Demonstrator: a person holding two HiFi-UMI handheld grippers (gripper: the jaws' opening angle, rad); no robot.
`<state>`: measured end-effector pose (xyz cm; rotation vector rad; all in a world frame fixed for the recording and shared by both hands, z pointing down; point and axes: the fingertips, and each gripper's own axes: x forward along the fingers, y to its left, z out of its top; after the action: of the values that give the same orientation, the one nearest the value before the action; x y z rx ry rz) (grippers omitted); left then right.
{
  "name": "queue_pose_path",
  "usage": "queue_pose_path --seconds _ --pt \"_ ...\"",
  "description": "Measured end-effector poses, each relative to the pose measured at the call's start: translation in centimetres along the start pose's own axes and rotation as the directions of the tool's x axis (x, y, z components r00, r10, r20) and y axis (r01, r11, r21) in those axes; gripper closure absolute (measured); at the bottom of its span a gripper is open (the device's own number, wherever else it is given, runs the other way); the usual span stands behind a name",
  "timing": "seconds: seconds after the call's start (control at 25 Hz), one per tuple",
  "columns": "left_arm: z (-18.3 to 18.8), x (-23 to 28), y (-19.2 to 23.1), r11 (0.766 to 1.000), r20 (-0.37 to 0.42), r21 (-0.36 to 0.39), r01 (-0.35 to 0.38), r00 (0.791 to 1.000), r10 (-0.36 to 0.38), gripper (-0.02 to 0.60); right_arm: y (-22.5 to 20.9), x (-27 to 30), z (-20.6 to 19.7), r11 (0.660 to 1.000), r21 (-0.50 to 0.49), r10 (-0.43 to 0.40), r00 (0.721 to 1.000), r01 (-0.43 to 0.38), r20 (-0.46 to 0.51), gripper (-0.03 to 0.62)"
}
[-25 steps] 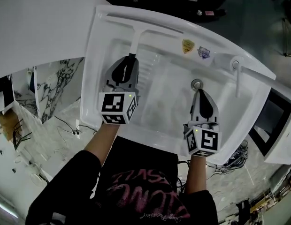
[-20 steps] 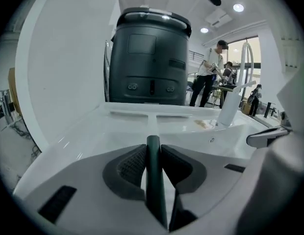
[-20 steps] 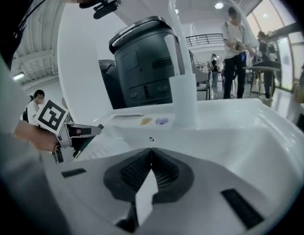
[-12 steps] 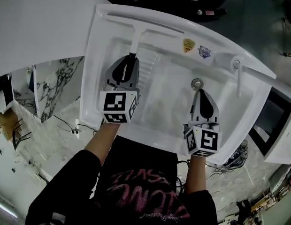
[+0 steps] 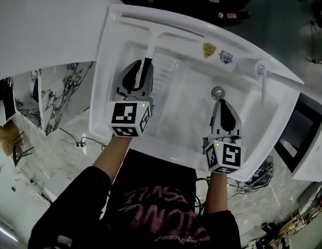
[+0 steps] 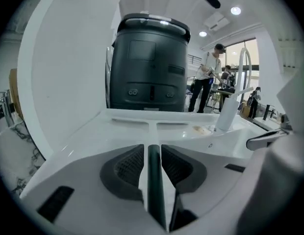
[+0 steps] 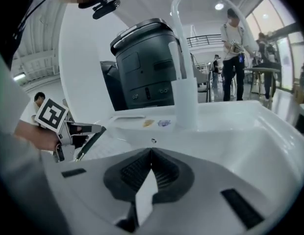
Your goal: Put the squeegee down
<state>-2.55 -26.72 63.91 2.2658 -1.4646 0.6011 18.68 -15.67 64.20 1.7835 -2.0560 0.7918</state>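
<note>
The squeegee [image 5: 150, 41] has a white T-shaped blade that lies along the back rim of the white sink [image 5: 101, 77], and a dark handle that runs toward me. My left gripper [image 5: 145, 62] is shut on that handle, over the left part of the basin. In the left gripper view the dark handle [image 6: 153, 180] sits squeezed between the two pads, with the white blade [image 6: 152, 122] ahead on the rim. My right gripper [image 5: 220, 101] hovers over the basin just in front of the drain [image 5: 217, 92]; it is shut with nothing in it [image 7: 152, 152].
A white faucet [image 5: 263, 84] rises at the sink's right back corner, and also shows in the right gripper view [image 7: 184, 102]. Two stickers [image 5: 215, 54] sit on the back rim. A large black bin [image 6: 149, 67] stands behind the sink. People stand far off [image 7: 235, 48].
</note>
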Motion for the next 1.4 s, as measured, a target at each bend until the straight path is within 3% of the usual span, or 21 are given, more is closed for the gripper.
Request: queue_pose_path --seconds 0.36,1.0,1.4 --pt "2.5 -2.0 0.6 1.0 0.05 0.019 0.004 0.999 -0.005 0.489 1.3 -1.1 2.2 0.999 -0.046 0.007 0.999 -0.005 0.05 0.572" --pt "5.9 -7.5 1.1 0.998 0.135 0.054 0.009 0.991 -0.017 0.563 4.3 -4.0 6.4 0.995 -0.094 0.027 0.99 -0.014 0.141 0.572" --pt "7.5 -10.4 1.2 0.999 0.17 0.041 0.022 0.985 -0.029 0.571 5.9 -6.2 9.5 0.994 -0.112 0.023 0.978 0.0 0.209 0.573"
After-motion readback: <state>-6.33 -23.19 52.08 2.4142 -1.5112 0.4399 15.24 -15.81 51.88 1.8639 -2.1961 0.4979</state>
